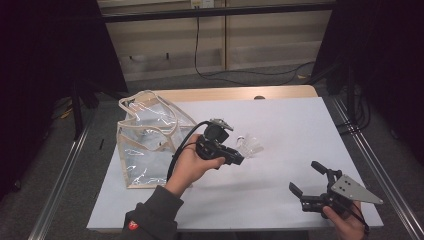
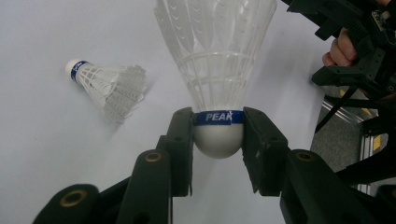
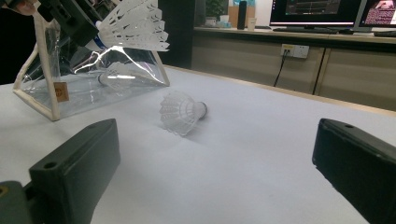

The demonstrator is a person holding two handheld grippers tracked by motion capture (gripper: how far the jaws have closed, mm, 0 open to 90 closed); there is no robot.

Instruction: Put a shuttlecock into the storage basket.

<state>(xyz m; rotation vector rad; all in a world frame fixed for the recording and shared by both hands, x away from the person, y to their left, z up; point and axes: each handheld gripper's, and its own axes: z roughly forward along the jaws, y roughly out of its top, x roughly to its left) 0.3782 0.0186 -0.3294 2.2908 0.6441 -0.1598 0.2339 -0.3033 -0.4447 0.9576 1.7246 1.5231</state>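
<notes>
The held shuttlecock (image 2: 217, 70) sits between the jaws of the left gripper (image 2: 218, 140), which pinch its white rounded cork base from both sides just below the blue band printed "PEAK". Its white plastic skirt flares away from the jaws. In the high view the left gripper (image 1: 235, 156) is raised above the middle of the white table (image 1: 300, 130), held in the person's left hand (image 1: 192, 167), with its jaws pointing right and the clear skirt just beyond them.

A second shuttlecock (image 2: 105, 86) lies on its side on the table surface, apart from the held one, its cork marked with a blue band. In the right gripper view this second shuttlecock (image 3: 181, 111) rests near the middle of the table, cork pointing right.

A transparent bag (image 1: 147, 142) with beige trim stands at the left side of the table, just left of the left hand. In the right gripper view another shuttlecock shape is visible through the bag wall (image 3: 93, 79).

The right gripper (image 1: 310, 182) rests at the near right edge of the table, held in the right hand (image 1: 347, 222). Its jaws are spread wide with nothing between them.
</notes>
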